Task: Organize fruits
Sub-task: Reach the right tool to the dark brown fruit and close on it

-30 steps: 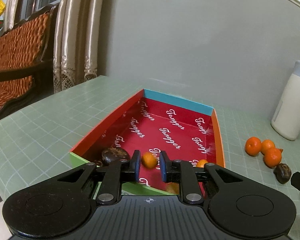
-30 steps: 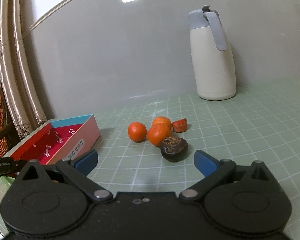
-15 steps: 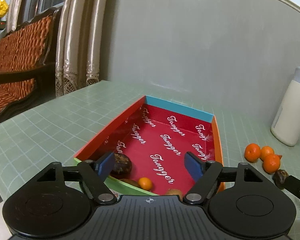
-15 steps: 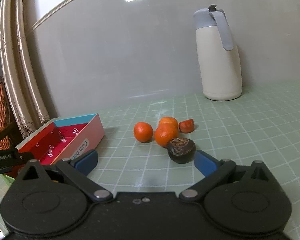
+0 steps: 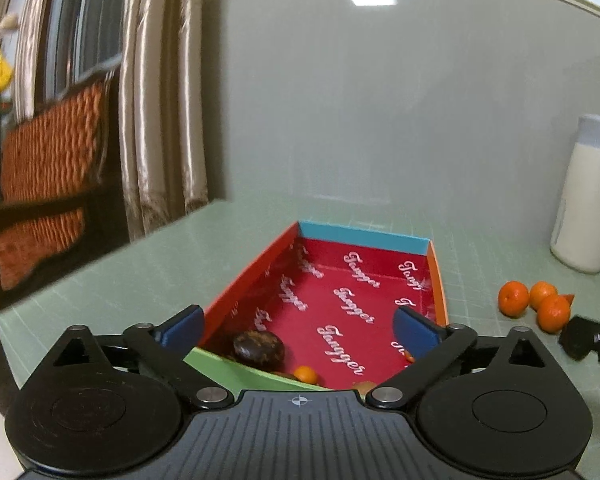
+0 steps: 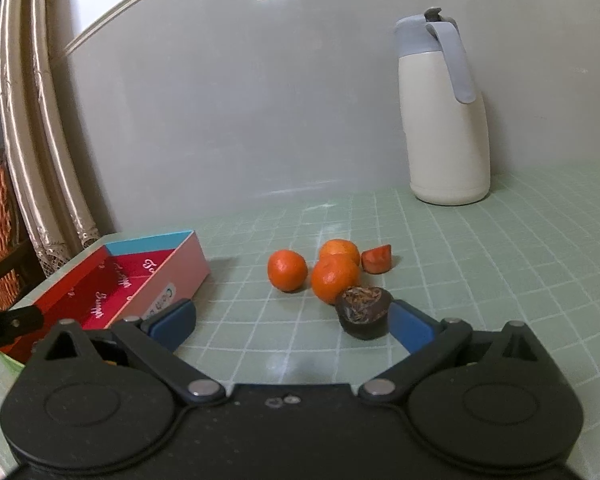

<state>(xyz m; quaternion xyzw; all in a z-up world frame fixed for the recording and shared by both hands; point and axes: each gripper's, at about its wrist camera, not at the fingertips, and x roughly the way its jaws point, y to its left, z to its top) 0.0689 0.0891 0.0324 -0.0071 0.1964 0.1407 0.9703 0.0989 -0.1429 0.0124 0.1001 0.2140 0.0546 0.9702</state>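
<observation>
Left gripper [image 5: 298, 330]: jaws opening, already spread wide; nothing pressed between the blue pads [image 5: 182, 326]; it hangs over the near end of the box.
Right gripper [image 6: 292, 318]: jaws spread wide, gripping nothing; the dark fruit lies just inside the right pad, and whether it touches the pad cannot be told.
Box [image 5: 256, 280]: shallow open tray with a red printed floor, blue far wall, orange right wall and green near wall; it stands on the table, left of the loose fruit.
Fruit in the box: a dark brown round fruit [image 5: 259, 350] near the left corner at the near end; a small orange fruit [image 5: 305, 375] beside it by the green wall; two further pieces at the near right are mostly hidden by the gripper.
Loose oranges [image 6: 287, 271]: three on the table, close together, right of the box.
Dark fruit [image 6: 363, 312]: brown, its rough top facing up, just in front of the nearest orange.
Red wedge [image 6: 377, 259]: a small cut piece just right of the rear orange.
Jug [image 6: 444, 120]: cream body, grey lid and handle, upright by the wall, well apart from the fruit.
Table [image 6: 500, 264]: pale green gridded surface.
Background: curtains [image 5: 160, 120] and a wooden chair with an orange woven back [image 5: 48, 160] to the left.
</observation>
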